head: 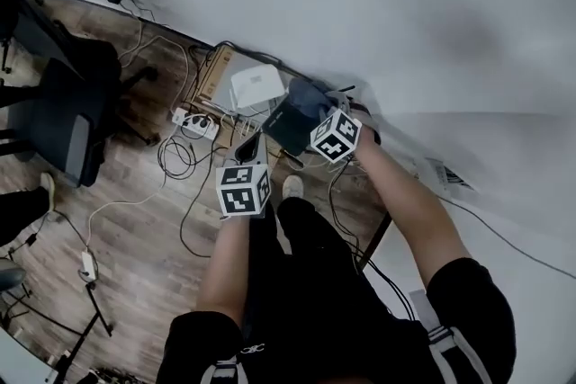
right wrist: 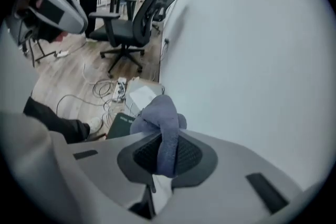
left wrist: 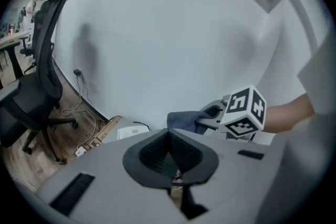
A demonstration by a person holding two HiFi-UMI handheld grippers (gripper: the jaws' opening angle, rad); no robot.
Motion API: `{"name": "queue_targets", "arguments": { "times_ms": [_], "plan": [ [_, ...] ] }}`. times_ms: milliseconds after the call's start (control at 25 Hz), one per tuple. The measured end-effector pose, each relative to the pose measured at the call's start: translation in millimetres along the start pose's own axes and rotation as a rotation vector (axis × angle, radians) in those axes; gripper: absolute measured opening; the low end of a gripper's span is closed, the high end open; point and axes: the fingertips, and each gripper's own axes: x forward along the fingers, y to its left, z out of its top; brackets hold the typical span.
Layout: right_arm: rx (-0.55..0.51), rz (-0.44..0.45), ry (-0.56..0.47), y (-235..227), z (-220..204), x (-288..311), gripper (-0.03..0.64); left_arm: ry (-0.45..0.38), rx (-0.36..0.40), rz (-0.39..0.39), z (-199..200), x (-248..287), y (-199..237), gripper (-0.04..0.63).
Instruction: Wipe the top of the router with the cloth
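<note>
The white router [head: 256, 88] lies on the wooden floor by the wall; it also shows in the left gripper view [left wrist: 131, 132] and in the right gripper view [right wrist: 140, 97]. My right gripper [head: 310, 126] is shut on a dark blue-grey cloth [head: 295, 117] and holds it just right of the router and above it. In the right gripper view the cloth [right wrist: 160, 123] bunches out from between the jaws [right wrist: 163, 152]. My left gripper [head: 252, 150] hangs nearer to me, below the router in the head view. Its jaws [left wrist: 169, 153] are shut with nothing in them.
A power strip [head: 196, 126] and tangled cables [head: 175, 159] lie left of the router. A wooden board [head: 214, 72] leans beside it. An office chair [head: 63, 112] stands at the left. My shoe [head: 292, 187] is close below. The white wall [head: 405, 31] runs behind.
</note>
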Motion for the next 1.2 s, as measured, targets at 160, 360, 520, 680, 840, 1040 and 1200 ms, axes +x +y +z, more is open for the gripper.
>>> {"name": "queue_targets", "arguments": {
  "times_ms": [160, 360, 520, 680, 840, 1040, 1200],
  "plan": [
    [0.215, -0.043, -0.216, -31.7, 41.5, -76.1, 0.023, -0.084, 0.001, 0.032, 42.7, -41.7, -26.5, 0.000],
    [0.503, -0.040, -0.467, -54.7, 80.7, -169.4, 0.023, -0.194, 0.074, 0.068, 96.9, -98.5, -61.5, 0.000],
    [0.623, -0.052, -0.653, -75.7, 100.1, -241.8, 0.023, -0.285, 0.096, 0.117, 137.0, -141.3, -79.3, 0.000],
    [0.676, -0.097, -0.845, -99.6, 122.3, -313.4, 0.023, -0.381, 0.164, 0.163, 173.7, -182.0, -95.6, 0.000],
    [0.718, -0.211, -0.985, -123.9, 131.2, -373.2, 0.023, -0.464, 0.239, 0.185, 208.9, -214.2, -107.1, 0.000],
    [0.796, -0.266, -1.092, -139.8, 126.6, -415.3, 0.023, -0.547, 0.283, 0.210, 247.8, -242.2, -116.1, 0.000],
    [0.807, -0.261, -1.103, -145.2, 120.9, -431.8, 0.021, -0.575, 0.310, 0.213, 266.5, -249.6, -130.3, 0.000]
  ]
}}
